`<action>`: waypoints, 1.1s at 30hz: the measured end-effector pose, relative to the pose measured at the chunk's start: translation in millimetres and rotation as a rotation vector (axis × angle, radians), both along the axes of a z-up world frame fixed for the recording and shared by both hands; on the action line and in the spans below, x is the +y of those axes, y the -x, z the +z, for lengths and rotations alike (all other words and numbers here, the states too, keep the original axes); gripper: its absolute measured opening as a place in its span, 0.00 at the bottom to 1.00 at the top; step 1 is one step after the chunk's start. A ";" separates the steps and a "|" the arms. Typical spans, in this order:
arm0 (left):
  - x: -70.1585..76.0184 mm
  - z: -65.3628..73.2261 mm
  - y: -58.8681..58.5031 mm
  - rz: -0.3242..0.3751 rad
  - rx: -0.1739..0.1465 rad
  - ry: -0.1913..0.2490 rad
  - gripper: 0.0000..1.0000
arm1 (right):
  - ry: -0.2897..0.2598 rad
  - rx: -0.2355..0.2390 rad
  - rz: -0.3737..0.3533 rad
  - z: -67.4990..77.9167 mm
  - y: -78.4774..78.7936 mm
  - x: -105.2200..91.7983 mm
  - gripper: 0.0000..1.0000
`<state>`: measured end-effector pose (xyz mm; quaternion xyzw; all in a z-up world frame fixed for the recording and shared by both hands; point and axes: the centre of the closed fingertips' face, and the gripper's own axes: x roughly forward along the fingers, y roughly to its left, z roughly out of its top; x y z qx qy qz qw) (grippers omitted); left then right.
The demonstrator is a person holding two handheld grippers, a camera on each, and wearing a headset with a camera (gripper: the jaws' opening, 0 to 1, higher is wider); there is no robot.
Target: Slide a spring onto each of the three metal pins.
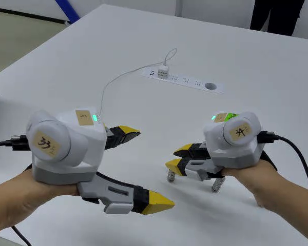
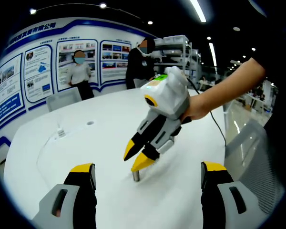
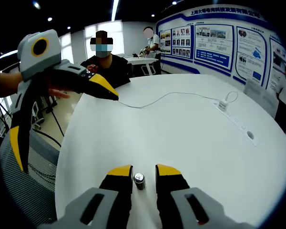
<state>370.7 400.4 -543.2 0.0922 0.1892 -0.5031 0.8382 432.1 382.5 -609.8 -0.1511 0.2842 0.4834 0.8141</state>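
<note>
Two short metal pins with springs around them stand on the white table point(image 1: 143, 56), one point(image 1: 171, 176) just under my right gripper's tips and one point(image 1: 217, 184) under its body. My right gripper point(image 1: 175, 158) hovers over the first pin with its jaws a little apart. In the right gripper view that pin point(image 3: 139, 180) sits in the gap between the yellow-tipped jaws point(image 3: 143, 171), touching neither. The left gripper view shows the right gripper point(image 2: 136, 159) above the pin point(image 2: 136, 175). My left gripper point(image 1: 146, 166) is held to the left, wide open and holding nothing.
A white power strip point(image 1: 185, 81) with a plugged-in charger point(image 1: 163, 72) and a trailing cable lies at the far side of the table. People stand or sit beyond the table point(image 3: 105, 62). A mesh chair point(image 2: 252, 152) is at the table's edge.
</note>
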 end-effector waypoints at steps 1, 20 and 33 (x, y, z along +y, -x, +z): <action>-0.2 1.2 0.2 0.000 -0.002 0.001 0.93 | -0.006 0.001 -0.007 2.5 -0.1 -1.9 0.20; -16.0 26.7 2.2 -0.011 -0.053 0.022 0.94 | -0.087 -0.104 -0.094 59.0 7.8 -43.8 0.29; -22.2 36.8 5.9 -0.034 -0.082 0.020 0.95 | -0.139 -0.157 -0.168 92.6 29.3 -93.3 0.36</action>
